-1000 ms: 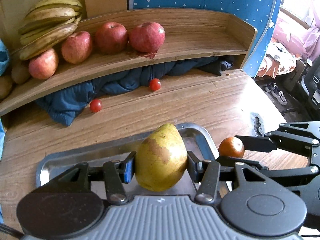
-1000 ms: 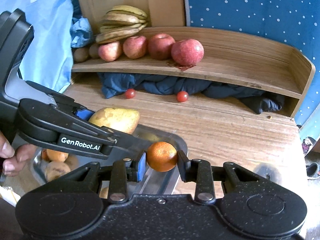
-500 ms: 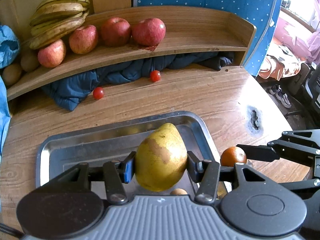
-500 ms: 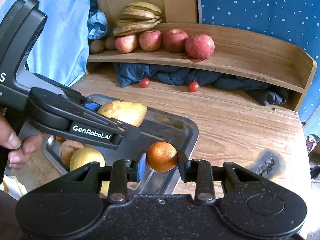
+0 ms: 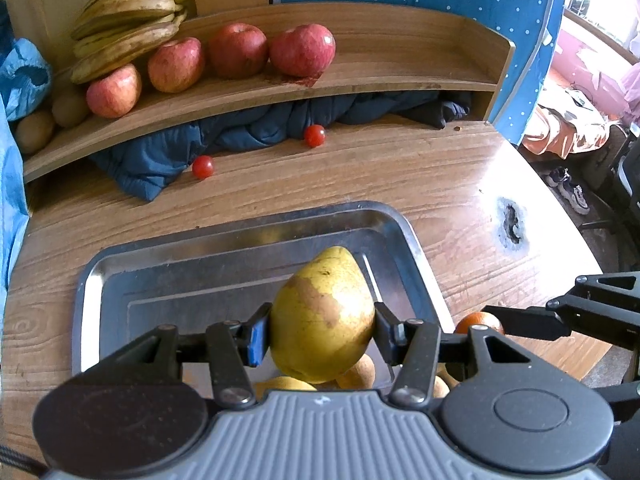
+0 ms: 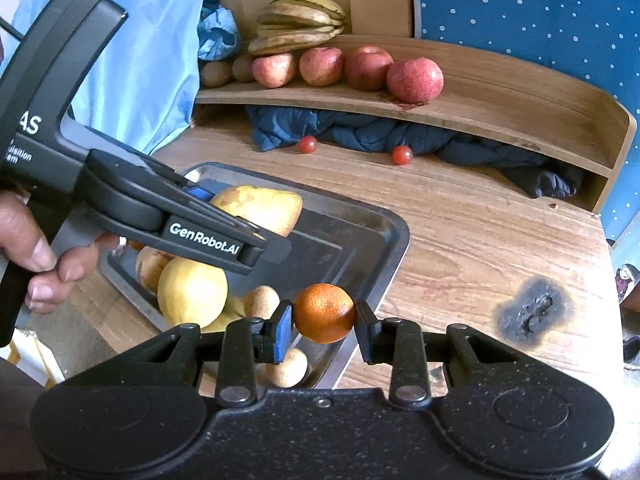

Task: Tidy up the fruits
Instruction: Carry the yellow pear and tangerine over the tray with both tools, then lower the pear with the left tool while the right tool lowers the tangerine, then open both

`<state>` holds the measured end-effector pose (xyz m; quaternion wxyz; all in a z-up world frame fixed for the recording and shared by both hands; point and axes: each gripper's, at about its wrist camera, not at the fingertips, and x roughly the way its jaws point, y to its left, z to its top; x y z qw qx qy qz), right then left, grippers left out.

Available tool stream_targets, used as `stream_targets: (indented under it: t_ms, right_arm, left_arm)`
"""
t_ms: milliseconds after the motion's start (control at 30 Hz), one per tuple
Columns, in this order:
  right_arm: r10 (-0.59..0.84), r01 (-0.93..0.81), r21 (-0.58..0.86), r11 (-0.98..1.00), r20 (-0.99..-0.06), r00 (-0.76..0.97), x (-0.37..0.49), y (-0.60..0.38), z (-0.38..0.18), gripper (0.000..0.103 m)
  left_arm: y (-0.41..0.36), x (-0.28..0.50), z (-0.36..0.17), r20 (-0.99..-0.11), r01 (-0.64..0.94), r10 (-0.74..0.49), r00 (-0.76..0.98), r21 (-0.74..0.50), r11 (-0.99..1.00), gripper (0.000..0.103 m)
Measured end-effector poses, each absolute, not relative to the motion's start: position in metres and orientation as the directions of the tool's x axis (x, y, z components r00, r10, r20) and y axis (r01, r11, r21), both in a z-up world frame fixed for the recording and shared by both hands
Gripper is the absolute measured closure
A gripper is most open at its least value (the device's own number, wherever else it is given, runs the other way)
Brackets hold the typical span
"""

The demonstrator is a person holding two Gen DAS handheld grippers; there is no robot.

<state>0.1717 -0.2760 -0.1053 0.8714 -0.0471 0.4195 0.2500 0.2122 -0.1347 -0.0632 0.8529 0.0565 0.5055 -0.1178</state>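
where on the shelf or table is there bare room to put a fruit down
Free: the wooden shelf right of the last apple; the table between the metal tray and the blue cloth, apart from two cherry tomatoes. Crowded: the shelf's left end under the bananas, and the tray's near end.
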Motion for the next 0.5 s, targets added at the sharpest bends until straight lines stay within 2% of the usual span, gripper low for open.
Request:
stream_targets:
  t_ms: [500]
  right_arm:
    - [0.418, -0.511, 0.143, 0.847, -0.773, 0.476, 0.1675, -0.2703, -0.1136, 0.068]
  left_arm:
    - [-0.1382, 0.2146, -0.0702, -0.89, 0.271, -0.143, 0.433, -0.023, 0.962, 0.047]
